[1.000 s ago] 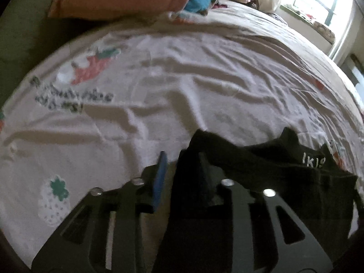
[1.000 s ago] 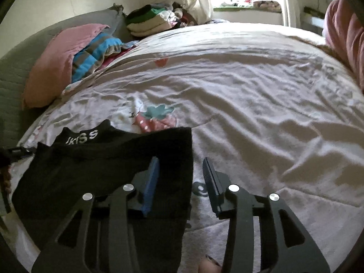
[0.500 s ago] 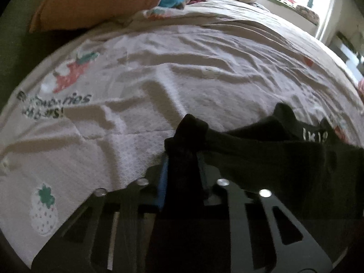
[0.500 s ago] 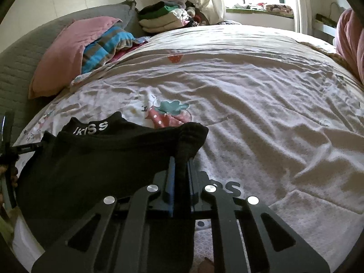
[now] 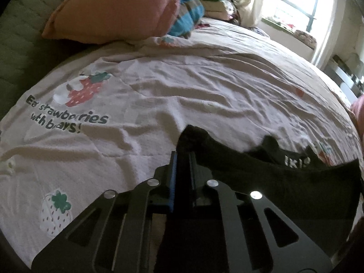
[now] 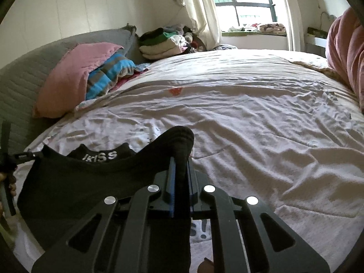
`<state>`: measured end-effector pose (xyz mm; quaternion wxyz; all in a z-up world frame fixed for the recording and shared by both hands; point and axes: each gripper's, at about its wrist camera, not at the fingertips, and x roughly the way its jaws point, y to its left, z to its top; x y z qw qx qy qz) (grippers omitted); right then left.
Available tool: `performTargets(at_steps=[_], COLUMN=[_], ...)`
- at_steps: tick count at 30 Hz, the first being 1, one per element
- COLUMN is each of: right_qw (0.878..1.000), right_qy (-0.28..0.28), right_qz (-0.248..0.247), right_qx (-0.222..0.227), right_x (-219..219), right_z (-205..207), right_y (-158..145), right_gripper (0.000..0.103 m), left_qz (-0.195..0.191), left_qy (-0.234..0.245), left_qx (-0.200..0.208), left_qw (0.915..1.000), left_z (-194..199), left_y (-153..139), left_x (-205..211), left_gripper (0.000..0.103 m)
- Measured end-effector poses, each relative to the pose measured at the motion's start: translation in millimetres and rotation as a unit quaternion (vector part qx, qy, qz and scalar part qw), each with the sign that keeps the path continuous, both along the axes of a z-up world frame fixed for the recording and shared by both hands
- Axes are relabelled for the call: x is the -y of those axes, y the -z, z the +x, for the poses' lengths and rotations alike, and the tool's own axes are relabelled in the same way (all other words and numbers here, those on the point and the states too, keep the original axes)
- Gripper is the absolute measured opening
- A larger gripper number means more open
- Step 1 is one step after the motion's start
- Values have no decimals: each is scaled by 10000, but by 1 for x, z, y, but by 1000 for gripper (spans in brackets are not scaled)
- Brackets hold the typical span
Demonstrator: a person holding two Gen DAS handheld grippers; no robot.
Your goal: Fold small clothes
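Note:
A small black garment (image 5: 284,182) with white letters on its waistband hangs stretched between my two grippers, lifted above the bed. My left gripper (image 5: 182,157) is shut on its left corner, the cloth bunched between the blue pads. My right gripper (image 6: 180,161) is shut on the opposite corner of the garment (image 6: 86,182). The left gripper shows at the far left edge of the right wrist view (image 6: 9,159). The lower part of the garment is hidden behind the gripper bodies.
The bed is covered by a wrinkled white sheet (image 6: 250,113) with strawberry prints and text (image 5: 68,116). A pink pillow (image 5: 118,9) and a blue striped cloth (image 6: 109,75) lie by the grey headboard. Folded clothes (image 6: 163,43) are stacked near the window. A pink bundle (image 6: 345,54) sits at right.
Both grippers closed on the garment's corners, from open a second ago. They have since lifted it off the sheet, and both views have tilted up.

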<state>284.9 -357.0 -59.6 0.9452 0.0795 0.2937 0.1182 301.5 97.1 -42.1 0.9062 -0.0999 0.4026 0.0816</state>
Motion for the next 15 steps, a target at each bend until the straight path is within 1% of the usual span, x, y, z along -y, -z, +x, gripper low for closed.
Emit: performTargets(at_steps=[2,7,8,10,12,13,15], right_qw=[9999,9989,9981,9969,9956,9952,9939], right_qy=[75,200,222,257,269,297,392], right_qz=[-36,-159,-211,-285,-375,-408,-471], right_qx=[-82,-395,-534,-682,-812,-844,-913], right_x=[0,0,-1,-2,-4,-4,-3], right_z=[4,12,15,18,20,20,20], right_y=[5,17,22,28,32,33,35], right_gripper=[8,8,8,9,11,15,17], left_qz=[-54,254,271,398,489,540,554], left_qy=[-52,18,9,14,61,78,74], left_qx=[-48,-273,-315,-486,-493,-481,-471], left_qw=[10000,9993,9991,9980,9976,9974,9973], left_z=[3,16,17,22,21,20,17], left_y=[4,19,22,33,37,37,37], left_x=[-4,0,0,2,5,6,7], left_gripper=[4,4,4,4,5,5,9])
